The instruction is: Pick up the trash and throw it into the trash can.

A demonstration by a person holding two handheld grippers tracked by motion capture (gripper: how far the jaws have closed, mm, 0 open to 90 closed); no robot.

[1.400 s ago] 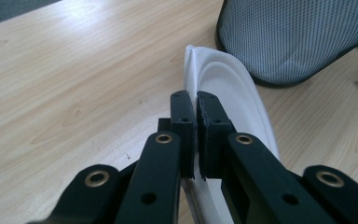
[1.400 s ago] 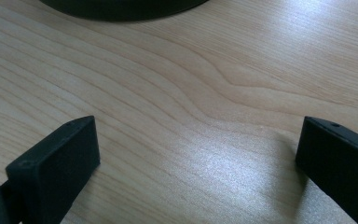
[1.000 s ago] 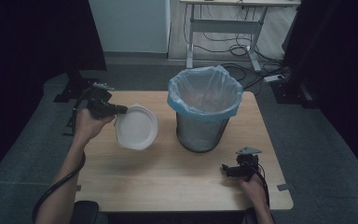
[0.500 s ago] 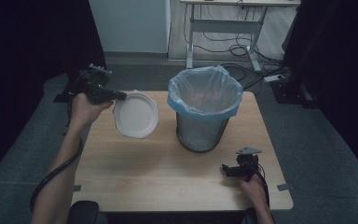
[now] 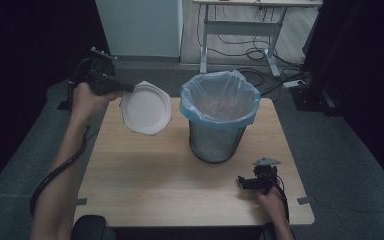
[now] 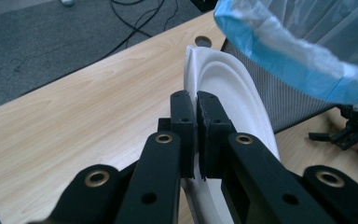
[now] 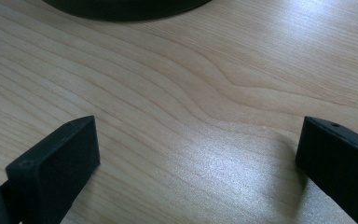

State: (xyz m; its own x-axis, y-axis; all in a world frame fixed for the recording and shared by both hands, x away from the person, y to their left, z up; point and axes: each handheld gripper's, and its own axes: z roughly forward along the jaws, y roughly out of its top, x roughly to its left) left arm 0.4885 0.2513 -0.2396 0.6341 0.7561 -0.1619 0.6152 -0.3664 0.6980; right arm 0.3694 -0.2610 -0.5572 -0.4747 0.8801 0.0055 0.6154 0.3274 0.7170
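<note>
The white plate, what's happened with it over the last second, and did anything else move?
The left hand-held gripper, shut on the white plate, carried it up and toward the table's far edge, left of the bin. The right hand-held gripper stayed open, resting on the table.

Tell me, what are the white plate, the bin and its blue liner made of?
The round white plate looks like matte moulded foam or paper pulp; its ridged rim is thin where the left tongs pinch it. The grey bin appears to be perforated metal mesh. Its pale blue liner looks like thin, crinkled, translucent plastic film.
</note>
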